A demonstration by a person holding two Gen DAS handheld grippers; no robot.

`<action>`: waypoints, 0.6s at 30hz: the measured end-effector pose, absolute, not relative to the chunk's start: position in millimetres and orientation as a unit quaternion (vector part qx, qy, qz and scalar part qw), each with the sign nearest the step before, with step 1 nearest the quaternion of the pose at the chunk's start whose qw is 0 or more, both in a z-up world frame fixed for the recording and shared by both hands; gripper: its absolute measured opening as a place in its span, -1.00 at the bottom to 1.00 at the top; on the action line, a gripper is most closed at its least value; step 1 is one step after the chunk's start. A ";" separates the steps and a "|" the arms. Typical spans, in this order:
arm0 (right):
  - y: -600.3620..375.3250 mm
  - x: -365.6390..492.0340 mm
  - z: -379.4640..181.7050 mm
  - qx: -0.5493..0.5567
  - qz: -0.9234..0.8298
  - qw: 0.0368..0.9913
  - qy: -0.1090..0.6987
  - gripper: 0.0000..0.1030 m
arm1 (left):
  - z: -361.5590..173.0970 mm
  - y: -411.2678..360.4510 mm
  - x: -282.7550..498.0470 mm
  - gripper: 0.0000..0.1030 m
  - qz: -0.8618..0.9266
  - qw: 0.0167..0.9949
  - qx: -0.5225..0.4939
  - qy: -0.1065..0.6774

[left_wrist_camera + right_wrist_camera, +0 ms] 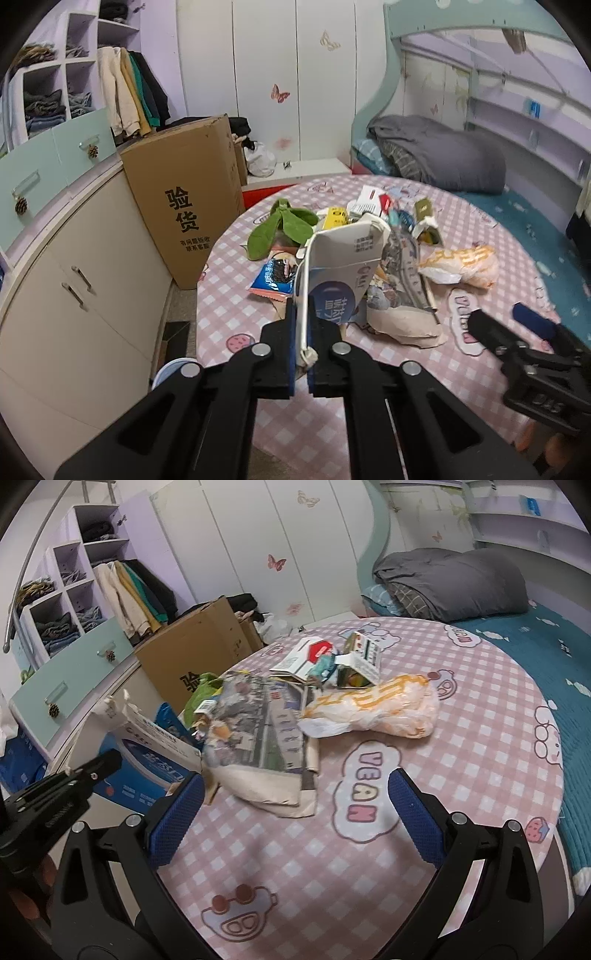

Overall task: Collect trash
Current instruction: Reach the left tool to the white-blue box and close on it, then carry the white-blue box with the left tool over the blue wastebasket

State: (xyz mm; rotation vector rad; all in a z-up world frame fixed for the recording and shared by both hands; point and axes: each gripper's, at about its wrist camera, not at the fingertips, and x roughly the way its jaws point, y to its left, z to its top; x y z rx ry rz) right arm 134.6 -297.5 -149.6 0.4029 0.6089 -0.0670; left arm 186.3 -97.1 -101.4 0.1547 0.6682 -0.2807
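My left gripper is shut on a flattened white and blue carton and holds it above the pink checked table. The carton also shows in the right wrist view, at the table's left edge. My right gripper is open and empty, low over the table, just in front of a crumpled newspaper. More trash lies beyond: an orange plastic bag, small cartons, a red and white box, a blue snack wrapper and green leaves.
A large cardboard box stands left of the table, next to cream cabinets. A bed with a grey quilt and teal sheet lies behind and to the right. A blue-rimmed bin shows below the table's left edge.
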 end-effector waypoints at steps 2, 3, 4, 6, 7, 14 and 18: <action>-291.0 134.9 -146.8 0.194 -0.026 0.934 0.298 0.88 | -95.7 -89.8 179.5 -0.92 -0.150 0.933 0.066 0.320; -288.0 135.2 -145.0 0.192 -0.023 0.935 0.298 0.88 | -93.5 -86.7 176.6 -0.92 -0.153 0.934 0.064 0.316; -284.6 135.2 -143.9 0.190 -0.020 0.936 0.297 0.88 | -89.4 -80.7 171.7 -0.92 -0.154 0.937 0.060 0.309; -277.4 137.5 -141.7 0.185 -0.015 0.937 0.297 0.88 | -85.2 -72.8 167.3 -0.92 -0.152 0.940 0.051 0.301; -272.8 139.9 -141.1 0.182 -0.011 0.937 0.299 0.88 | -82.2 -65.9 165.4 -0.92 -0.148 0.942 0.044 0.298; -237.5 164.0 -141.6 0.163 0.028 0.935 0.314 0.88 | -70.0 -20.3 167.5 -0.92 -0.106 0.953 0.001 0.283; -213.4 183.5 -142.1 0.143 0.048 0.934 0.323 0.88 | -71.9 -2.8 174.3 -0.92 -0.099 0.953 -0.015 0.286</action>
